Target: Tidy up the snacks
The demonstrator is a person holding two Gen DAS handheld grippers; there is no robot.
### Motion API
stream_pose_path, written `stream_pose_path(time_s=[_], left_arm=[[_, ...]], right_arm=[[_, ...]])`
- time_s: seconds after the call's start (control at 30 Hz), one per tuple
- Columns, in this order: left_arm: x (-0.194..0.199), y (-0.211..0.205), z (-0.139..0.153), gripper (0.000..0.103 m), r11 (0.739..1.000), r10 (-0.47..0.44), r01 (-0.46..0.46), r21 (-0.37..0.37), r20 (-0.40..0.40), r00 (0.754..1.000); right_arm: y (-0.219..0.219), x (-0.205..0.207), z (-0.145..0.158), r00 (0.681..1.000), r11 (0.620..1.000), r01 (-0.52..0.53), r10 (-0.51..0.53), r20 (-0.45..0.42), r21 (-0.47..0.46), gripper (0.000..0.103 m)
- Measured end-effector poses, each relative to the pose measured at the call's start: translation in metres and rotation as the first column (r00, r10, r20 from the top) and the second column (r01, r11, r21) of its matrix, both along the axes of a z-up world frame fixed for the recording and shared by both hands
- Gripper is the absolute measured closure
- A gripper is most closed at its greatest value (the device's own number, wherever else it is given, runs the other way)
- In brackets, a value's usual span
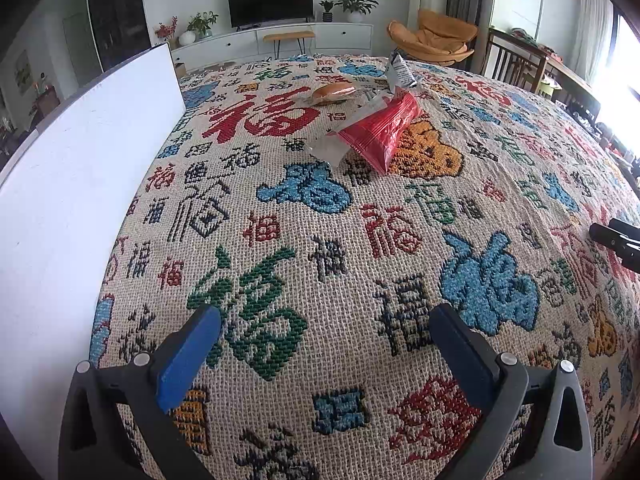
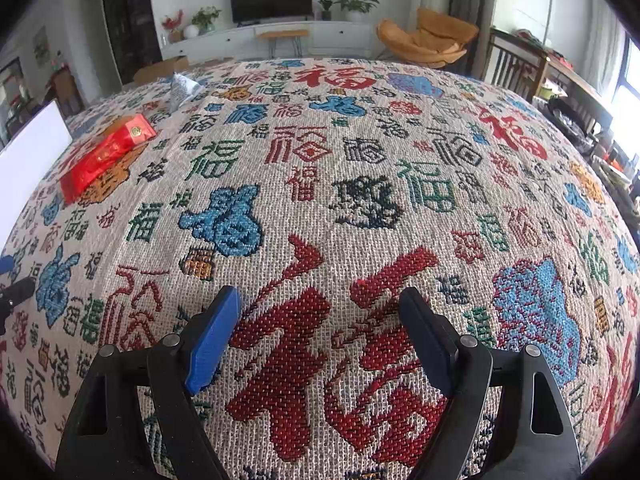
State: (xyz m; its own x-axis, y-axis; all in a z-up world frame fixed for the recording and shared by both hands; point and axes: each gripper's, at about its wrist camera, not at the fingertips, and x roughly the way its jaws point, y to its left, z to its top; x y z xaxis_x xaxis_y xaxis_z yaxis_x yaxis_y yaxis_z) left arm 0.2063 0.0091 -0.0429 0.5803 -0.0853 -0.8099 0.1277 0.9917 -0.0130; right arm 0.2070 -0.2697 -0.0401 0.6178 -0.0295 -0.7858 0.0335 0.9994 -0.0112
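On the patterned tablecloth (image 1: pixel 320 220), a red snack packet (image 1: pixel 380 128) lies at the far middle with a clear wrapper (image 1: pixel 330 148) at its near end. Behind it are a bun in clear wrap (image 1: pixel 334 92) and a silver packet (image 1: pixel 400 72). My left gripper (image 1: pixel 324 312) is open over bare cloth, well short of them. My right gripper (image 2: pixel 319 294) is open too, with nothing between its blue pads (image 2: pixel 212 340). From the right wrist, the red packet (image 2: pixel 108 152) lies far left and the silver packet (image 2: pixel 182 90) beyond it.
A tall white panel (image 1: pixel 80 200) stands along the table's left side, also seen as the white panel (image 2: pixel 28 168) at the far left. Wooden chairs (image 1: pixel 516 60) stand past the table's right edge. An orange lounge chair (image 2: pixel 428 40) and a TV cabinet (image 2: pixel 280 36) are behind the table.
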Motion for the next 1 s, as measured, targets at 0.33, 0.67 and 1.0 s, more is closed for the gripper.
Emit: stream_pose_path(time_s=[0.33,0.67,1.0], left_arm=[[0.0,-0.001,0.001,0.0,1.0,0.015,-0.015,0.005,-0.03,0.999],[0.087,-0.049,0.05,0.003,0.981,-0.164,0.162,0.109,0.01,0.986],[0.141,-0.081,0.031,0.015,0.939,-0.302,0.281,-0.198,-0.083,0.95]], right_arm=[[0.0,0.0,0.0,1.0,1.0,0.0,0.0,0.0,0.0,0.019],[0.0,0.001,-0.001,1.0,1.0,0.0,0.0,0.001,0.001,0.019],[0.0,0.001,-0.001,1.0,1.0,-0.001,0.001,0.001,0.002,0.019]])
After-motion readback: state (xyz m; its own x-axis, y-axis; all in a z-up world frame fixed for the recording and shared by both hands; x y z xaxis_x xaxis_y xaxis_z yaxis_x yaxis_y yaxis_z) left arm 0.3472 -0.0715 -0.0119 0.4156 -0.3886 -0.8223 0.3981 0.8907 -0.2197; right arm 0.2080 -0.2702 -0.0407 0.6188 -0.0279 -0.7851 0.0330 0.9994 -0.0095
